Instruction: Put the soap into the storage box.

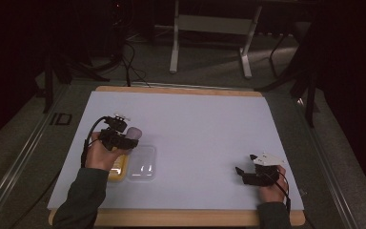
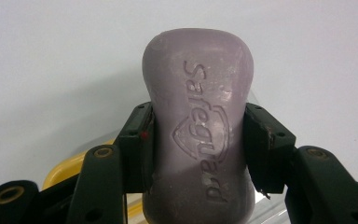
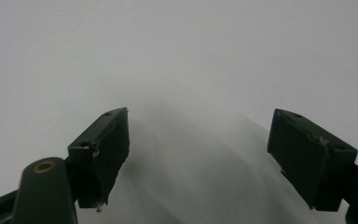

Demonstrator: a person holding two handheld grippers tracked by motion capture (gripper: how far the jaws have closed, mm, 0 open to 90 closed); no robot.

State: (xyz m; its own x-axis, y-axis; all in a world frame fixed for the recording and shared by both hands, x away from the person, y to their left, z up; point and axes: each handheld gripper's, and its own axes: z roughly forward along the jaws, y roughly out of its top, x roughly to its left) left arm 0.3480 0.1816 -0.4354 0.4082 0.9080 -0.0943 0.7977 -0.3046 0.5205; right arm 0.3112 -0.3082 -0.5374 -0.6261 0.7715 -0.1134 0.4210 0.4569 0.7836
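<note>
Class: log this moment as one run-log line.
left gripper: shut on purple soap bar | right gripper: open, empty | yellow soap dish, clear lid: on table

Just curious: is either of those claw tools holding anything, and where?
The left gripper pinches a purple soap bar across its narrow middle; the right gripper is open, holding nothing.

Lower end of the pale purple embossed soap bar (image 2: 198, 135) cut off by the left gripper view's bottom edge, yellow plastic tray (image 1: 116, 170) mostly hidden under the left hand (image 1: 102, 153), clear plastic lid (image 1: 142, 163) contents too faint to tell
</note>
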